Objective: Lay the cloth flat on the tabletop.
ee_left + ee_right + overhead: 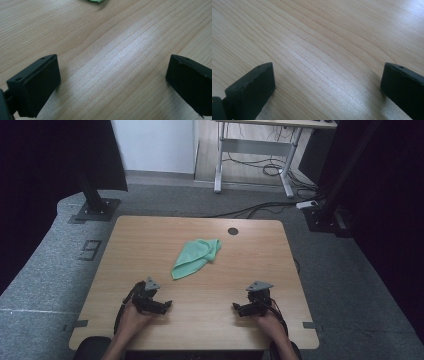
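My wooden table (150, 235) lies bare around me, with a dark round hole (233, 231) at its far edge and nothing between me and the cloth. My left gripper (161, 307) and right gripper (241, 309) rest near the front edge, well apart, jaws spread wide and gripping nothing. The green cloth (196, 256) lies crumpled at mid-table, beyond both grippers, nearer my left one.

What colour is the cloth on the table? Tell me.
Light green; the cloth shows best in the high view.
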Motion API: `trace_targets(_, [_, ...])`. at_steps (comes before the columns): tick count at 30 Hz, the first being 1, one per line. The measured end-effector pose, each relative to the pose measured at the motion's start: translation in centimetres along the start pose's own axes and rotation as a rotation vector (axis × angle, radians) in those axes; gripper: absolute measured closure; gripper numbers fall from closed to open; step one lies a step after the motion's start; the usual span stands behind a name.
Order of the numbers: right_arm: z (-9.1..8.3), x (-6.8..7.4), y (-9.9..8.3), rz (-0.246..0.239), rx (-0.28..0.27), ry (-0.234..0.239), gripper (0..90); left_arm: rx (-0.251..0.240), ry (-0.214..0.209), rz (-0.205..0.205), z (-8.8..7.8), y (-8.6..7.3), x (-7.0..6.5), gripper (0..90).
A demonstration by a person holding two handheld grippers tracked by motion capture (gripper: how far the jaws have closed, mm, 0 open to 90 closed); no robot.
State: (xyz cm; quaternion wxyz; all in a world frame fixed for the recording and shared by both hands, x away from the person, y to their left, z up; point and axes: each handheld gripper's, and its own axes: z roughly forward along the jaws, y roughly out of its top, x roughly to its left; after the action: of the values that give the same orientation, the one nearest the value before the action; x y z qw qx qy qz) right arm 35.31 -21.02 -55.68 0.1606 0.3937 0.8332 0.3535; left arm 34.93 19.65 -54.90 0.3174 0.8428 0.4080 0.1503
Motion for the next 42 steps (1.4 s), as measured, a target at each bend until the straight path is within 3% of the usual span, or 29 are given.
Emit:
trace_targets(29, [0.0,0.0,0.0,0.0,0.0,0.0,0.0,-0.002,0.003,-0.007,0.3,0.4,0.3,0.0])
trace_targets(42, [0.0,0.0,0.0,0.0,0.0,0.0,0.0,-0.031,0.007,-0.035,0.0,1.7,1.4,0.0])
